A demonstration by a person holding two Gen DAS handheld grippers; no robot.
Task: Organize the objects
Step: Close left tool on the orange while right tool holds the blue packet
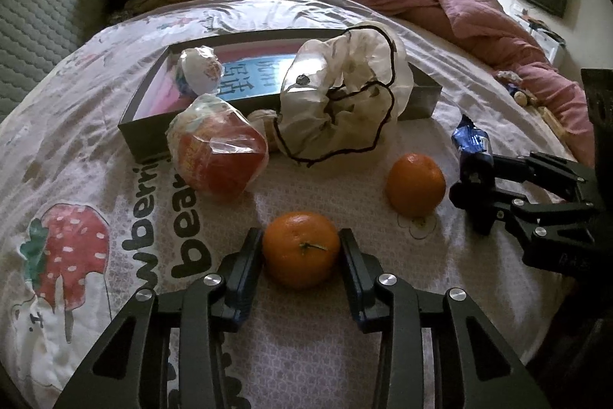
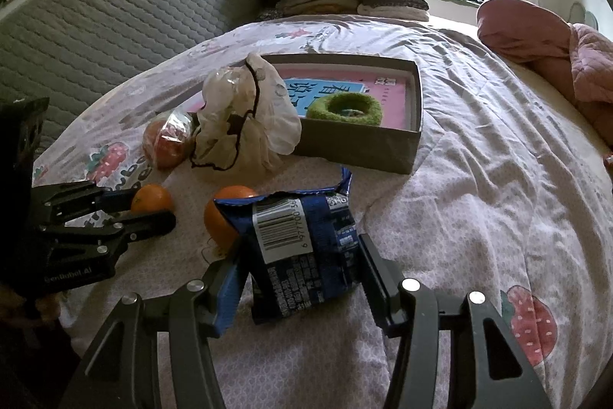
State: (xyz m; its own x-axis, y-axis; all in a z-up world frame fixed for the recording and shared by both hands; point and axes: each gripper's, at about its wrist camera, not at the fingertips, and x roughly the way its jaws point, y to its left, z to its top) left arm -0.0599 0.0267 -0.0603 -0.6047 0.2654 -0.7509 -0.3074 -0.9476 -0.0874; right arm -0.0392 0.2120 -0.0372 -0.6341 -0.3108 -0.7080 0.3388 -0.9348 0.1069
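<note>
Orange pair: one orange (image 1: 301,248) clamped in left gripper (image 1: 301,255), one loose orange (image 1: 415,183), right gripper (image 2: 302,271) gripping blue packet (image 2: 302,252).

orange (image 1: 301,248) on bedsheet | blue snack packet (image 2: 302,255) upright, barcode showing

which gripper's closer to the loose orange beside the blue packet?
Right. The right gripper, shut on the blue snack packet, sits right beside that orange. The left gripper clamps the other orange, farther off.

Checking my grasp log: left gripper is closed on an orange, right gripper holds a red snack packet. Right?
Not quite: the right gripper holds a blue snack packet, as the right wrist view shows. The left gripper is indeed closed on an orange.
</note>
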